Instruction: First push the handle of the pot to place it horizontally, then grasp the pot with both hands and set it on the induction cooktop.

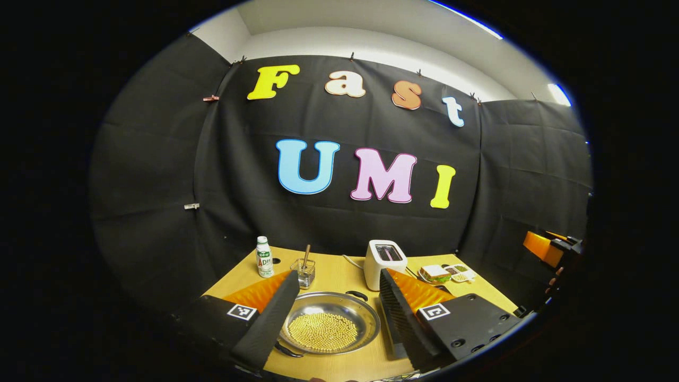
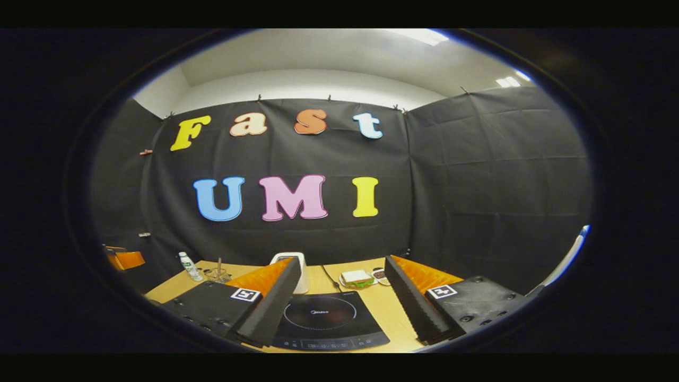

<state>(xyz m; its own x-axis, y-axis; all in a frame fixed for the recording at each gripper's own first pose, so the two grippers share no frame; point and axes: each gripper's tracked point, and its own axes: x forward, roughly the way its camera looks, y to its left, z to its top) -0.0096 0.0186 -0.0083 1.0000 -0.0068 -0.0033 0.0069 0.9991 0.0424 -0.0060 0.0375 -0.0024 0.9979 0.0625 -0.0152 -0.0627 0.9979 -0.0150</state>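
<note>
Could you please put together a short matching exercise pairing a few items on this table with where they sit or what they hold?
Things:
1. pot
2. induction cooktop
3. toaster
4. bottle

Places or states:
A. standing at the table's far left corner
B. bare, nothing on it
C. holds small yellow beans
D. white, behind the pot by the wall

Pairs: 1-C, 2-B, 3-D, 4-A

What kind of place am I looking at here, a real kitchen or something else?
Probably a staged kitchen corner in a recording booth, not a home kitchen. A wooden table holds a toaster, an induction cooktop and a pot of beans, with black cloth hung all around.
</note>
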